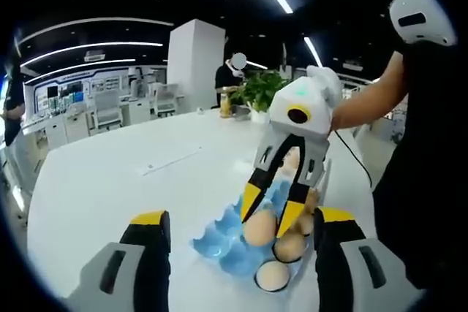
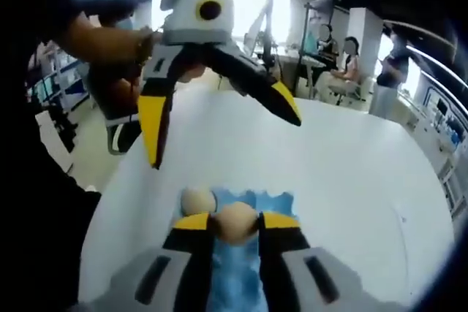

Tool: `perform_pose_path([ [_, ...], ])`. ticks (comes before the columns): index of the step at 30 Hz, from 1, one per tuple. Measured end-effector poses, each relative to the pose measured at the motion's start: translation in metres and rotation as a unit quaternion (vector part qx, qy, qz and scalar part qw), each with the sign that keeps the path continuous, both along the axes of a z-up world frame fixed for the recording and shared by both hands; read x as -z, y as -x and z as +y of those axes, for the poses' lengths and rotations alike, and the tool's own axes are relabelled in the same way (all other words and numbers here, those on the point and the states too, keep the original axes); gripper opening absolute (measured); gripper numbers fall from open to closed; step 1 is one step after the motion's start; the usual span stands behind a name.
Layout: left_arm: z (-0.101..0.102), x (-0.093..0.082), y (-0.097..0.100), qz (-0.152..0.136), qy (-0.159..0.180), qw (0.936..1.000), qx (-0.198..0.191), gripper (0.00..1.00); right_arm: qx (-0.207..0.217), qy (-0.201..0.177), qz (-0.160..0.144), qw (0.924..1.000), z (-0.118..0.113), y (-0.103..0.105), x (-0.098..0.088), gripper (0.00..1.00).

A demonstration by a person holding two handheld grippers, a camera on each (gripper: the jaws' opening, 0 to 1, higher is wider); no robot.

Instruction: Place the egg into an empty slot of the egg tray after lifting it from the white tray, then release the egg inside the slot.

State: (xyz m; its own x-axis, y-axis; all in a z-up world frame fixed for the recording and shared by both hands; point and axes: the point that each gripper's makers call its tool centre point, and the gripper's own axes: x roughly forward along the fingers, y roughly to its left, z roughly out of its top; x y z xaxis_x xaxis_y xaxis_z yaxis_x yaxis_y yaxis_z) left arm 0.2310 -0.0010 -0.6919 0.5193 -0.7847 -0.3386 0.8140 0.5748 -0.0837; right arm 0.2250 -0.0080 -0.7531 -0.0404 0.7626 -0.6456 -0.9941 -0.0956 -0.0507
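The egg [image 2: 235,222] sits pinched between the yellow-tipped jaws of the right gripper [image 2: 235,223], which are closed to the egg's width and press on both its sides; it is pale tan and smooth, held just above the blue egg tray [image 2: 248,272]. In the left gripper view the same right gripper [image 1: 272,207] reaches down from the far right, its jaws straddling that egg [image 1: 260,226] over the tray [image 1: 219,242]. Other tan eggs lie in the tray's right-hand slots [image 1: 290,246], and one rests in a slot on the near edge [image 1: 272,275]. In the right gripper view another egg [image 2: 197,201] sits in a slot just left of the held one. The left gripper [image 1: 241,218] stands wide open, holding nothing, its jaws spread either side of the tray on the near side; from the right gripper view it [image 2: 223,137] hovers above the white table [image 2: 351,173], well apart from the eggs.
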Motion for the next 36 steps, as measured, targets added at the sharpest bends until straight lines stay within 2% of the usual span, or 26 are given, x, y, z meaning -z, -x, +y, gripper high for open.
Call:
perform_pose_path([
  [14, -0.001, 0.003, 0.002, 0.002, 0.001, 1.0, 0.003, 0.79, -0.004, -0.001, 0.017, 0.9998, 0.018, -0.003, 0.015, 0.23],
  [19, 0.0, 0.002, 0.001, 0.002, 0.002, 1.0, 0.001, 0.78, -0.012, 0.008, 0.015, 0.9998, 0.022, -0.001, 0.023, 0.23],
  [36, 0.001, 0.0, 0.002, 0.001, 0.005, 1.0, -0.003, 0.76, -0.019, 0.025, 0.035, 0.9989, 0.025, 0.0, 0.038, 0.24],
])
